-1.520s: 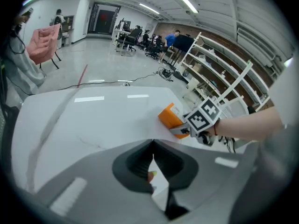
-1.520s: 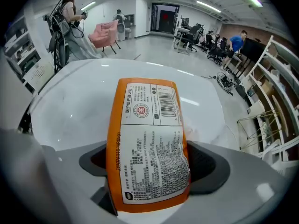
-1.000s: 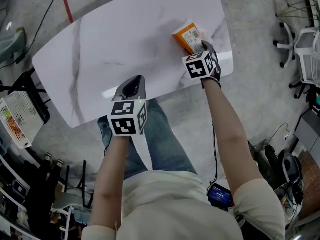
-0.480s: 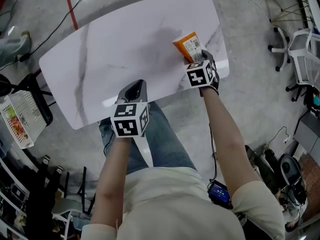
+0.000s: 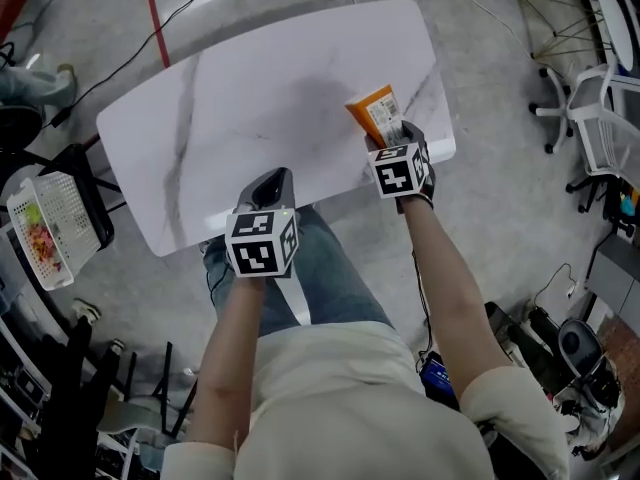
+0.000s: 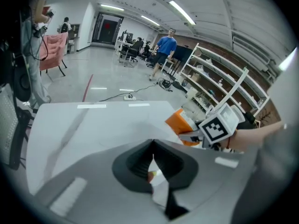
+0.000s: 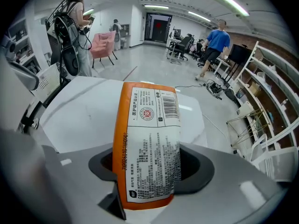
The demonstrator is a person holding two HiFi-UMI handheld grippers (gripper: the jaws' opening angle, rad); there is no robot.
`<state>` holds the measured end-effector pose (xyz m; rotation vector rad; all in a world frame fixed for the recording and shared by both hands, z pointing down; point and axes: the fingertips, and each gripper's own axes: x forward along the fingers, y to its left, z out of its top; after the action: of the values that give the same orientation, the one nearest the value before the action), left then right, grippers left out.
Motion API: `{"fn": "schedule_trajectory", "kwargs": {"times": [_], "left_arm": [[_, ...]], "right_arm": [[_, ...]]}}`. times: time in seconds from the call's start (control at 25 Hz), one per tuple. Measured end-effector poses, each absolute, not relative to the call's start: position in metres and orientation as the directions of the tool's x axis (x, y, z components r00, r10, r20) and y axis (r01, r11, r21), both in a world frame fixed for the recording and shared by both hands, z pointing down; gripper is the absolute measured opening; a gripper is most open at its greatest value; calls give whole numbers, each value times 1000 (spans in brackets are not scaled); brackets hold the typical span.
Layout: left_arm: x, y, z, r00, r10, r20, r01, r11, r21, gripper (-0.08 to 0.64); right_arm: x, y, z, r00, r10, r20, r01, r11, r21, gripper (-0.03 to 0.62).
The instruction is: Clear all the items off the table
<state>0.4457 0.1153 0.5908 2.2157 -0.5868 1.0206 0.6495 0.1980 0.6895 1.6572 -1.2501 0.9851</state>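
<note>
An orange packet with a white printed label (image 5: 376, 110) is lifted over the right end of the white marble table (image 5: 250, 98), and my right gripper (image 5: 398, 138) is shut on its near end. In the right gripper view the orange packet (image 7: 148, 139) stands up from between the jaws of the right gripper (image 7: 147, 174), above the table (image 7: 79, 115). My left gripper (image 5: 272, 177) hovers at the table's near edge, its jaws closed together with nothing in them. The left gripper view shows the left gripper (image 6: 152, 147) shut, with the packet (image 6: 183, 123) off to its right.
A white basket with colourful items (image 5: 45, 230) stands on the floor at the left. White office chairs (image 5: 610, 118) are at the right. A red floor line (image 5: 155, 13) and cables run beyond the table. A person in blue (image 7: 217, 41) stands far off, beside shelving.
Both grippers have risen. The right one has lifted the orange packet up off the table top. The left gripper stays shut and empty.
</note>
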Motion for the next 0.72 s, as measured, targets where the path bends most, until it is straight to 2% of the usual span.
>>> {"fn": "schedule_trajectory", "kwargs": {"times": [0.72], "left_arm": [[358, 113, 521, 611, -237, 755, -671, -661, 335, 8]], "right_arm": [[557, 204, 590, 165, -418, 893, -984, -131, 120, 299]]}}
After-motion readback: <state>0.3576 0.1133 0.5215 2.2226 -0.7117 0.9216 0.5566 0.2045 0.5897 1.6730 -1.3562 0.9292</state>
